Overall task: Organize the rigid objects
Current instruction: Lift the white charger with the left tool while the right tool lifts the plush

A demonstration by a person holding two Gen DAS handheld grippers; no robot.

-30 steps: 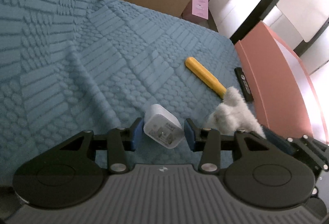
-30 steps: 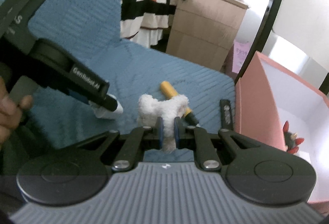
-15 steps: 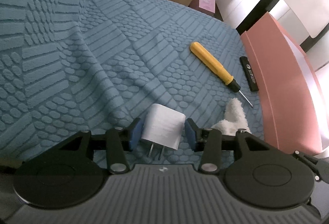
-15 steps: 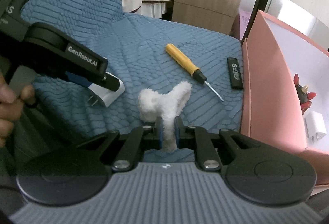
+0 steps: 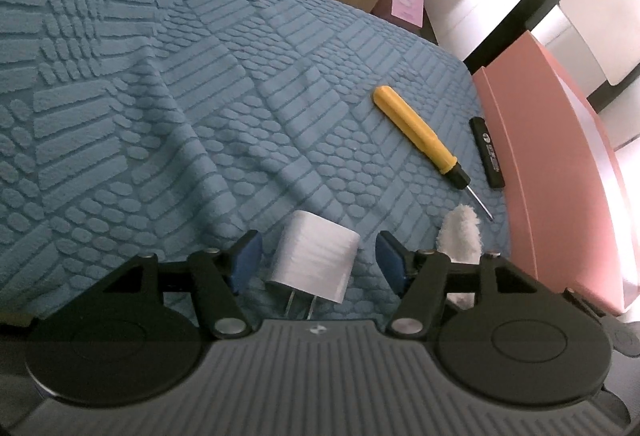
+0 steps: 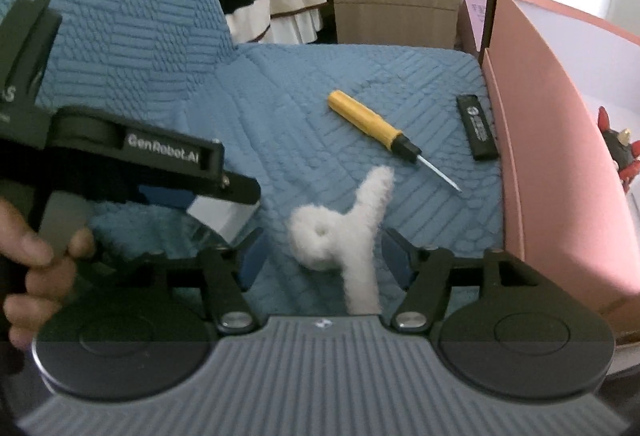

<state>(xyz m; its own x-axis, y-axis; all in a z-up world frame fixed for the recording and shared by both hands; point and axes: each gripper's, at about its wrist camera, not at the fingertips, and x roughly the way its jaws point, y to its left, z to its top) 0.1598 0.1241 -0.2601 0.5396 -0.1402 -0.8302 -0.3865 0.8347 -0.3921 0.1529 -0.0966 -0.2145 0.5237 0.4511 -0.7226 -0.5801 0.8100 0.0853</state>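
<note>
- The left gripper [image 5: 318,258] has just been opening: its blue fingers [image 5: 244,260] stand clear of the white USB wall charger [image 5: 316,262] on both sides, so the charger lies released on the blue textured sofa cover [image 5: 200,116], between the fingers, with its prongs pointing back toward the camera.
- The right gripper [image 6: 322,262] has also just been opening. Its fingers [image 6: 396,260] are spread wide and press on nothing; the white fluffy toy [image 6: 340,236] lies loose between them, one limb running back under the gripper body and another pointing up toward the screwdriver.
- The yellow-handled screwdriver [image 6: 366,126] lies farther out on the cover, ahead and a little right of both grippers. Its long axis runs diagonally, handle away and to the left, metal tip toward the pink box [image 6: 560,176].
- The black lighter-like bar [image 6: 478,132] lies just beside the box wall, its long axis roughly parallel to that wall.
- The relation that matters next is likely this: the rigid things left on the cover lie between the grippers and the box, and the right gripper sits nearer to both them and the box than the left one does.
- Inside the box a red and black figure [image 6: 618,152] shows at the far right edge.
- A hand [image 6: 36,260] grips the left tool's handle in the right wrist view.
</note>
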